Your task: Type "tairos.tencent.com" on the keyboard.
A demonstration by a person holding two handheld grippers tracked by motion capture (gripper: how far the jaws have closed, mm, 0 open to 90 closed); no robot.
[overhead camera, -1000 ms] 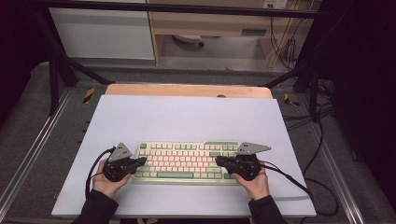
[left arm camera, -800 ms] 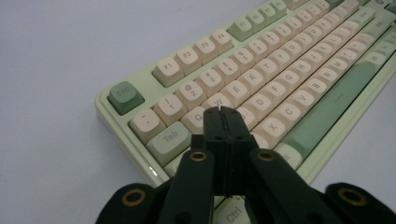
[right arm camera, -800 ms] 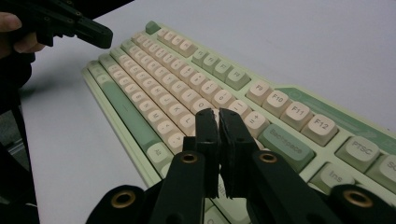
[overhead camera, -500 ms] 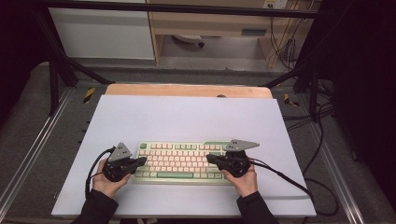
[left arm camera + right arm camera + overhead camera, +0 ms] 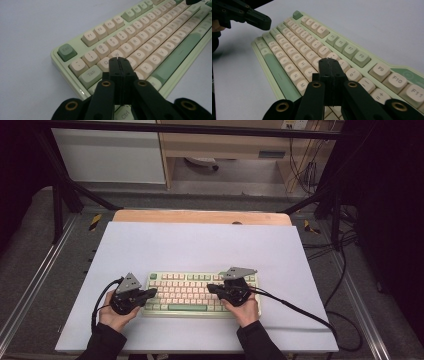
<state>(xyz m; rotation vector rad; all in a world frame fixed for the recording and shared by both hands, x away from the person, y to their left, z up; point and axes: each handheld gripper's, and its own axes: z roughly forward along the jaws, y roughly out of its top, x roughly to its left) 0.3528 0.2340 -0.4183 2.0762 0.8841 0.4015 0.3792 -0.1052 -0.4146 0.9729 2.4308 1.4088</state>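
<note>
The green and cream keyboard (image 5: 200,293) sits on the white table (image 5: 200,245), near its front edge. Left gripper (image 5: 150,294) is over the keyboard's left end and right gripper (image 5: 214,289) over its right half, both with jaws pressed together, nothing in them.

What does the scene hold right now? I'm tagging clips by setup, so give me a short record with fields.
surface: pale lilac table mat over a wooden tabletop
main object: green-and-cream mechanical keyboard, lying flat near the person's edge
left claw: jaws shut, nothing between them, tip over the keyboard's left end near the Q and W keys
right claw: jaws shut, nothing between them, tip over the keys at right of centre
cables: black cable trailing from the right claw across the mat
</note>
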